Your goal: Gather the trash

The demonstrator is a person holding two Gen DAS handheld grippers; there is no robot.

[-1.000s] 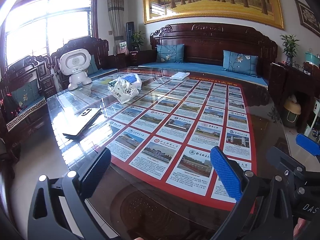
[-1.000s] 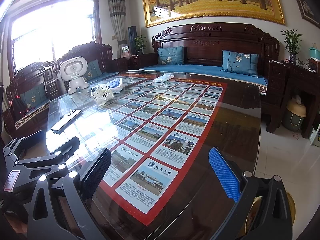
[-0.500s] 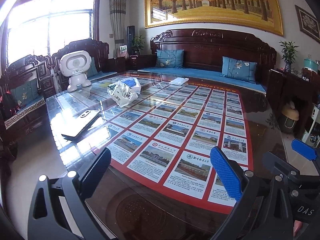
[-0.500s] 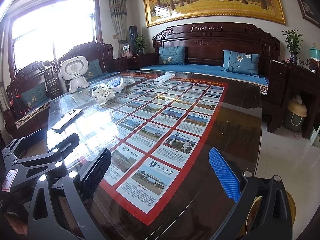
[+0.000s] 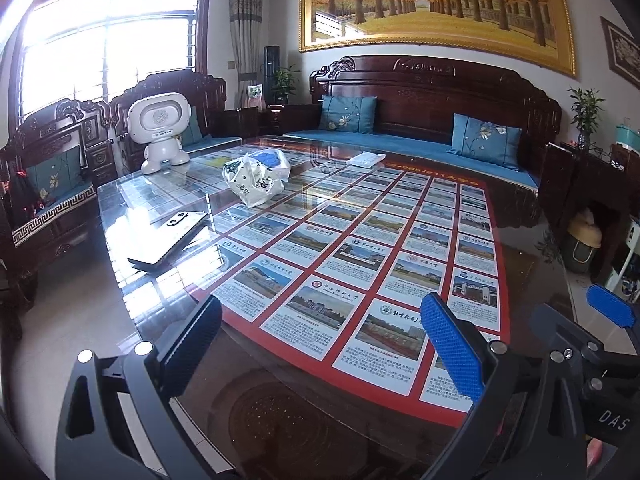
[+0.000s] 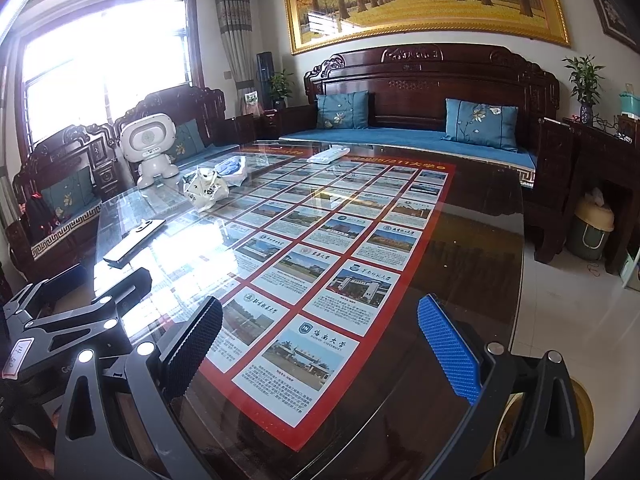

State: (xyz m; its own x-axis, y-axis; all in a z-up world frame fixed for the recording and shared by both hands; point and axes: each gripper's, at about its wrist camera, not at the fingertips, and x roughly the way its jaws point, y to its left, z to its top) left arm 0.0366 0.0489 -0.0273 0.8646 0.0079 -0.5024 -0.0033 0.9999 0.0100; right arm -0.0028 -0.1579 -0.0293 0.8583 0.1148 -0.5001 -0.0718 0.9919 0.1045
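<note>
- Far left, by the bright window, a carved wooden armchair with a blue cushion stands beside the table.
- A white toy robot stands upright on the far left corner of the glass table; it is near the bags, so a wide reach could tip it.
- Nearer, a flat tablet lies close to the table's left edge. A careless sweep past it could push it off.
- The left gripper hovers over the near end of the table, jaws spread wide with nothing between them.
- The trash looks to be a crumpled white plastic bag with a second bag holding something blue just behind it, touching or nearly so. Both sit at the far left of the table, well apart from both tools.
- Thin plastic on slick glass will likely slide away instead of bunching, so a shallow pinch could slip off. Loose contents, if any, might spill when lifted; I cannot tell whether the bags are tied.
- A white flat packet lies at the far edge, towards the sofa; whether it is trash I cannot tell.
- The right gripper also hangs spread and empty at the near edge, beside its partner; the 2 could knock together if both reach at once.
- Far right, a lidded bin stands on the floor beside the dark cabinet, a long carry from the bags.
</note>
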